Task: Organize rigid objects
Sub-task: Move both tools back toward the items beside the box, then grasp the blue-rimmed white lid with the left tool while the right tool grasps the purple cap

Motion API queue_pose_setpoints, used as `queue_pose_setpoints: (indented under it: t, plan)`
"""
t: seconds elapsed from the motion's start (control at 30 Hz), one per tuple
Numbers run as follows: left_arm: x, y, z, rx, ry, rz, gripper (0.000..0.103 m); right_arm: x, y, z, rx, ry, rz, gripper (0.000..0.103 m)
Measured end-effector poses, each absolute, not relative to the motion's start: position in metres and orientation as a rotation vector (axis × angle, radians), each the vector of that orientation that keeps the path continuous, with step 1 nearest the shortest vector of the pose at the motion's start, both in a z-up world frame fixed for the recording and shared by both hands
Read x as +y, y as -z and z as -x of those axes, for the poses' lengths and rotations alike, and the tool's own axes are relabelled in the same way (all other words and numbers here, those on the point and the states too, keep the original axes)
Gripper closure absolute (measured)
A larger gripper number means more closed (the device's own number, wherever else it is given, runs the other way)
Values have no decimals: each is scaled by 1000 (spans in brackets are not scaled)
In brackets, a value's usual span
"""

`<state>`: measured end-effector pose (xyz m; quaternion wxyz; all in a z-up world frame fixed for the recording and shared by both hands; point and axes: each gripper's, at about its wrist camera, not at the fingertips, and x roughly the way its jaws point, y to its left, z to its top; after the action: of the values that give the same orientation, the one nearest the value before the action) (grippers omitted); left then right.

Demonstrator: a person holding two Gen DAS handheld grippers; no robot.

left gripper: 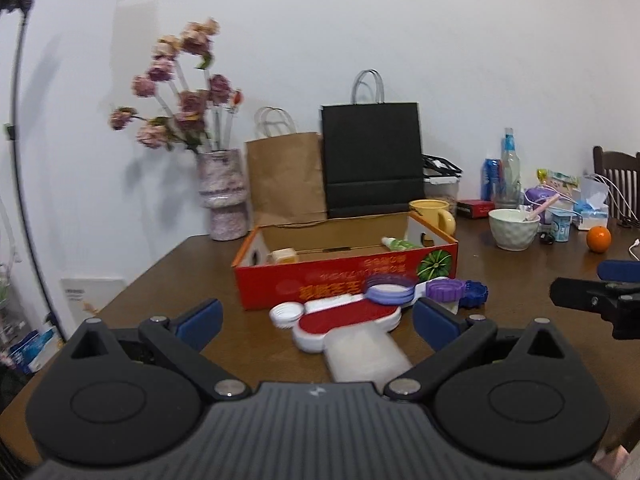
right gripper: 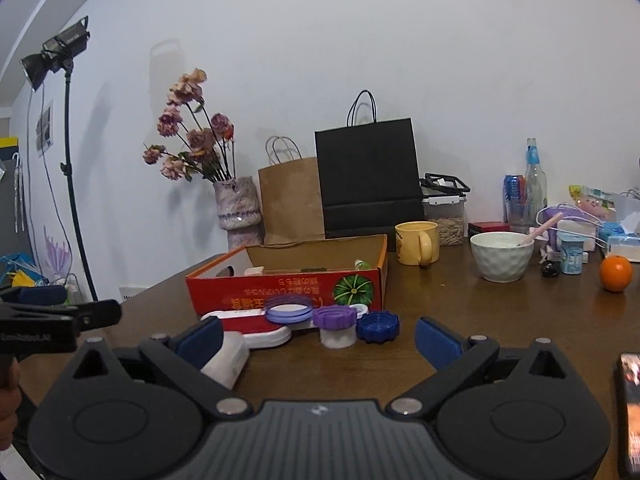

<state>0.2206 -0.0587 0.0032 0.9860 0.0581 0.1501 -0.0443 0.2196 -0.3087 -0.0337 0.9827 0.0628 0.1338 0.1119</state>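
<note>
Both tools hover low over a brown desk (right gripper: 460, 320), fingers spread wide and holding nothing. The left tool (left gripper: 316, 318) faces a red-and-white brush (left gripper: 344, 320) lying just before a red box (left gripper: 344, 276). The right tool (right gripper: 318, 336) faces a purple-lidded jar (right gripper: 336, 326) and a blue cap (right gripper: 378, 327) beside it. A pale purple lid (right gripper: 289, 309) rests on the brush. A white cap (left gripper: 287, 313) lies left of the brush.
</note>
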Motion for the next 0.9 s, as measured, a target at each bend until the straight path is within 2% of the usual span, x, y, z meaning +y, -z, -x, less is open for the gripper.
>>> queue_pose_setpoints:
  t: [0.07,0.13,0.23,0.37,0.53,0.67,0.77,0.8,0.9]
  plan:
    - [-65,-1,-248,324,122,-119,0,-311,31,-241,282,-229,-134,3]
    - [-71,2,-274,362,154,-118,3,-311,30,-263,298,-241,-140,9]
    - [-82,10,-317,422,212,-123,10,-308,32,-300,345,-260,-138,11]
    - [-99,25,-366,478,309,-184,11,-300,40,-344,427,-278,-104,12]
    - [-123,49,-412,564,349,-297,14,-298,57,-386,517,-308,-119,27]
    - [-122,50,-435,625,365,-277,15,-301,64,-402,544,-326,-152,31]
    - [-123,55,-447,692,399,-276,27,-301,70,-411,572,-339,-149,35]
    - [-126,56,-449,700,409,-283,34,-301,71,-412,577,-344,-149,38]
    - [-130,57,-448,695,425,-305,36,-302,74,-412,582,-365,-164,49]
